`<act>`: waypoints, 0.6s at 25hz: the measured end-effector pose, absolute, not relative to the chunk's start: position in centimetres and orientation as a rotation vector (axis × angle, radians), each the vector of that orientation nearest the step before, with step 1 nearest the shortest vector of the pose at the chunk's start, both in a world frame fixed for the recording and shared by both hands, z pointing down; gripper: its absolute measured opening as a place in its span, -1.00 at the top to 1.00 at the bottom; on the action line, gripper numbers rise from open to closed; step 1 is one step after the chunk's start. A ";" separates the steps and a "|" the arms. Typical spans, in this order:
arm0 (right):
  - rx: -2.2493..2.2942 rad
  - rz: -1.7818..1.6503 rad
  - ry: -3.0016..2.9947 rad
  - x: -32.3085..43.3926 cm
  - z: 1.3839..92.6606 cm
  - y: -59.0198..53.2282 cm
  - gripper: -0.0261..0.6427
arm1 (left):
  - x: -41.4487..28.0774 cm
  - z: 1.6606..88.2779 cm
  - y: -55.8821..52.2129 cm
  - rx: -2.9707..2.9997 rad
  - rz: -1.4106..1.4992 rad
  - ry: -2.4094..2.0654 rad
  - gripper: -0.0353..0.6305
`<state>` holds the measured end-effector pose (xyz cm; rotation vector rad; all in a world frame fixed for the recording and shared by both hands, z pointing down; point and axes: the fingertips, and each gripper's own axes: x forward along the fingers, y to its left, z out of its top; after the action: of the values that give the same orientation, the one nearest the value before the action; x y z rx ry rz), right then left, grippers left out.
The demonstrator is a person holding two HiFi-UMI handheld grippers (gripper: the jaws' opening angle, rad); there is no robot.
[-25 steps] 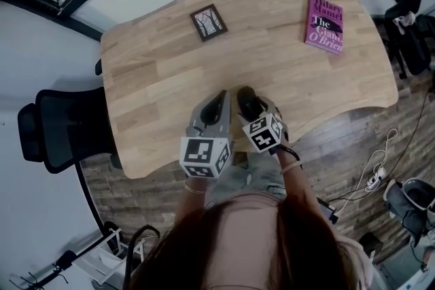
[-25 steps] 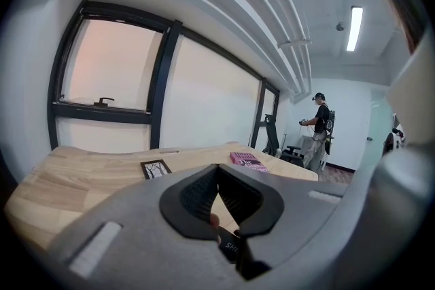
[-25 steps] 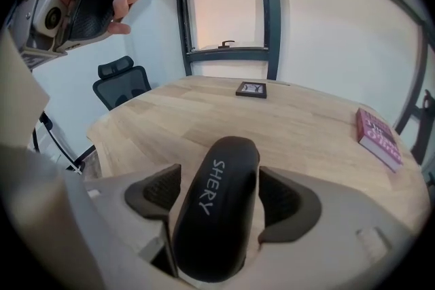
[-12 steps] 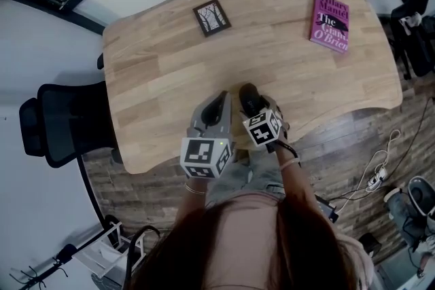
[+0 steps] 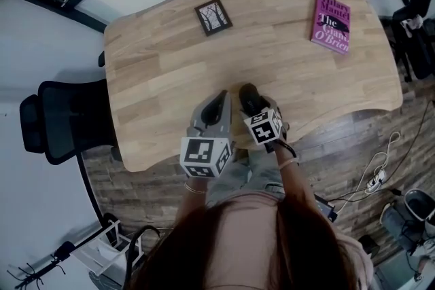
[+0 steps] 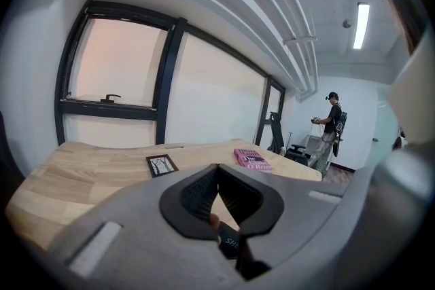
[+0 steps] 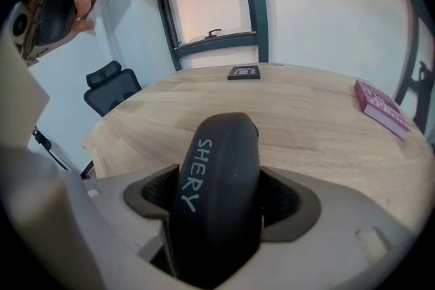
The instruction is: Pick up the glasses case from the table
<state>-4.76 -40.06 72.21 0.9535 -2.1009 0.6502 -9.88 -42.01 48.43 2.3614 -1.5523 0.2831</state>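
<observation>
Bench [image 5: 170, 71]: pale wood, wavy front edge, the person standing at the near side.

Right claw [image 5: 251, 104]: tilted down over the near part of the bench, closed about a black, rounded, oblong glasses case [image 5: 247, 96]. In the right gripper view the right claw [image 7: 221, 195] has its jaws set wide, one ribbed pad against each flank of the case [image 7: 221, 159]. The case stands on edge between them, its far end poking out past the jaw tips, with pale lettering along its upper left side. The bench top shows beyond the case; whether the case is clear of the wood cannot be told.

Left claw [image 5: 219, 102]: just beside the right one, on its left, nearer to level. In the left gripper view the left claw [image 6: 217, 169] has its jaw tips together, with nothing gripped. Below them a corner of the case [image 6: 230, 244] shows.

Each claw's white cube with black square markers [image 5: 205, 156] faces the head camera.

Elsewhere on the bench, well apart from the claws:
- Magenta paperback book [image 5: 331, 23], far right, lying flat.
- Small dark square frame with a tree drawing [image 5: 213, 17], far middle, lying flat.

Black mesh office chair [image 5: 64, 120] stands off the bench's left end. A person [image 6: 331, 129] stands far back in the room, seen from the left gripper view.
</observation>
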 end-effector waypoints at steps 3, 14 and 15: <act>0.953 0.657 -2.102 -4.7 72.2 -39.9 -0.16 | -10.0 48.3 -41.9 2.359 0.271 -1.554 0.87; 1.016 0.655 -2.156 -4.8 69.7 -39.6 -0.16 | -10.7 47.0 -40.8 2.381 0.231 -1.568 0.86; 1.022 0.656 -2.161 -4.8 69.4 -39.4 -0.16 | -10.7 46.8 -40.6 2.387 0.226 -1.566 0.86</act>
<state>-4.81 -39.43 69.35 1.0222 -2.1615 0.6557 -10.72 -40.61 46.77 2.3868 -1.5663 0.2260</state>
